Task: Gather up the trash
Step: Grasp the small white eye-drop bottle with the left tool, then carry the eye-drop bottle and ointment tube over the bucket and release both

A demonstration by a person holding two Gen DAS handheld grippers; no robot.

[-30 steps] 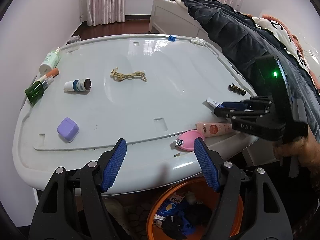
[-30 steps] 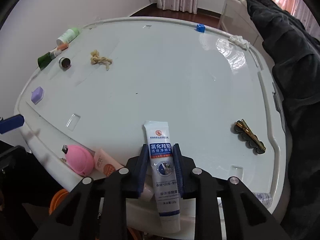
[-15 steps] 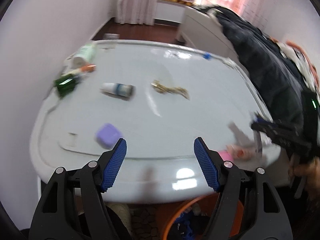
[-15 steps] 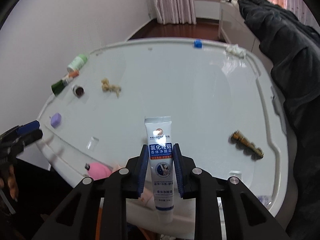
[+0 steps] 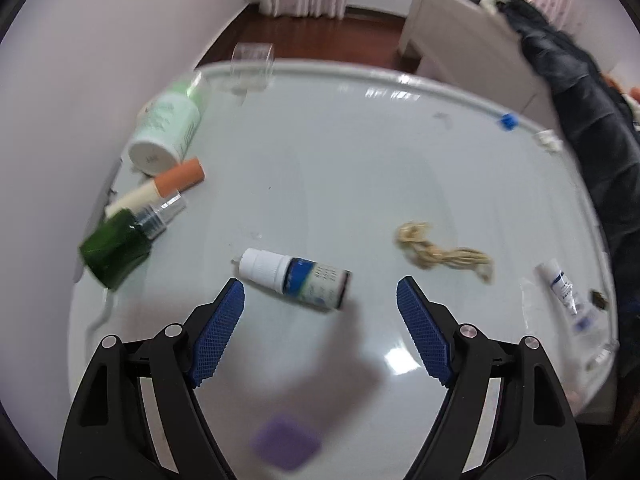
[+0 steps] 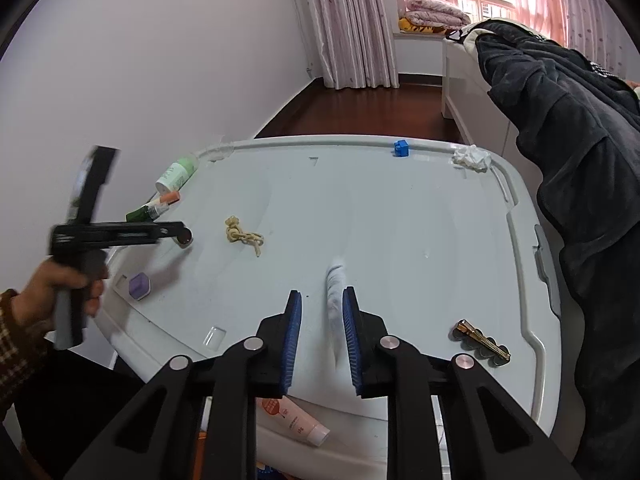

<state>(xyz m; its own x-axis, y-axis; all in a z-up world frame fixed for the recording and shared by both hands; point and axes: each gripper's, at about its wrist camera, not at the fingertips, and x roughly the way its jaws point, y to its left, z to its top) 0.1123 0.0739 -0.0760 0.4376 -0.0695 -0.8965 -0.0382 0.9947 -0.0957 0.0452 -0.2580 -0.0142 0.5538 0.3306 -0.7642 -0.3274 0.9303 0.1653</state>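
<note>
Hovering over the white table (image 5: 360,184), the left gripper (image 5: 320,296) has its jaws spread wide, with the small dropper bottle (image 5: 298,279) lying on its side just ahead between the fingertips. The purple case (image 5: 286,442) below is blurred. In the right wrist view, the right gripper (image 6: 322,308) stands narrow; a smeared white tube (image 6: 335,280) sits against one pad, and contact cannot be confirmed. A pink tube (image 6: 294,420) is partly hidden behind the fingers.
</note>
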